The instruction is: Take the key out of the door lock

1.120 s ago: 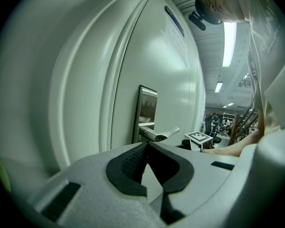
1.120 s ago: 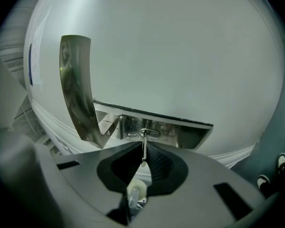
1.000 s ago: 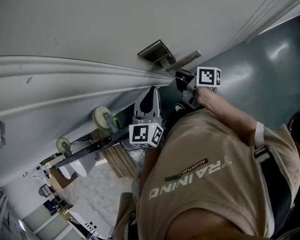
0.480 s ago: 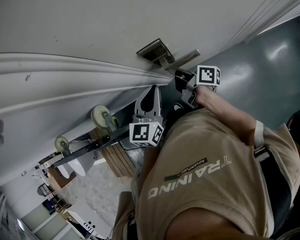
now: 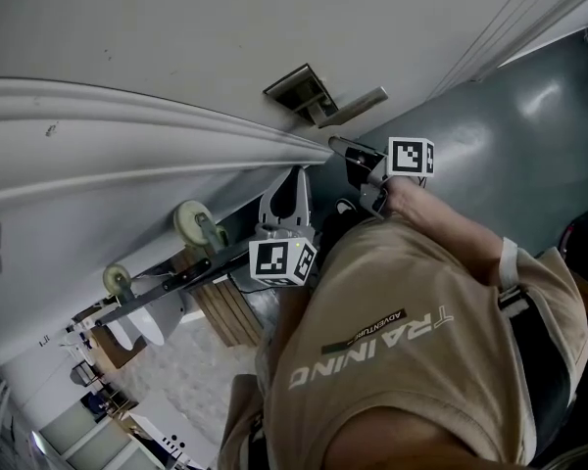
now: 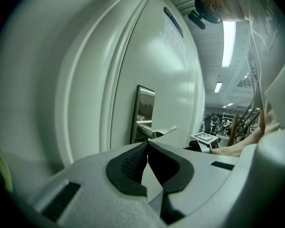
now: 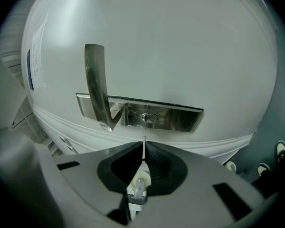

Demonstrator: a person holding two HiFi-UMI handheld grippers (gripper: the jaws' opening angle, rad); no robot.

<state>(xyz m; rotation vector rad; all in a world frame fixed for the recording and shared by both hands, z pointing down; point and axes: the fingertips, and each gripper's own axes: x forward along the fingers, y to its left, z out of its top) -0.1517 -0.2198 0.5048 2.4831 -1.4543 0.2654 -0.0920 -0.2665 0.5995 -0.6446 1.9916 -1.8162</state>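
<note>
My right gripper [image 7: 144,146] is shut on the key [image 7: 144,133]. The key's thin blade sticks out of the jaws, pointing straight at the keyhole [image 7: 148,118] in the shiny lock plate [image 7: 180,118]. The blade's tip lies at the keyhole's mouth; I cannot tell whether it is still inside. The lever handle [image 7: 96,82] juts out left of the keyhole. In the head view the right gripper [image 5: 338,145] sits just below the handle [image 5: 358,104] on the white door [image 5: 176,27]. My left gripper [image 6: 147,145] is shut and holds nothing, hanging back beside the door [image 5: 297,176].
The grey floor [image 5: 529,135] lies right of the door. Two caster wheels [image 5: 191,221] on a dark frame and a wooden crate [image 5: 230,311] stand by the wall at the left. The person's tan shirt [image 5: 392,341] fills the lower head view.
My right gripper has drawn back a little from the lock plate, bringing the key with it, and the gap to the handle has widened. The left gripper has barely moved.
</note>
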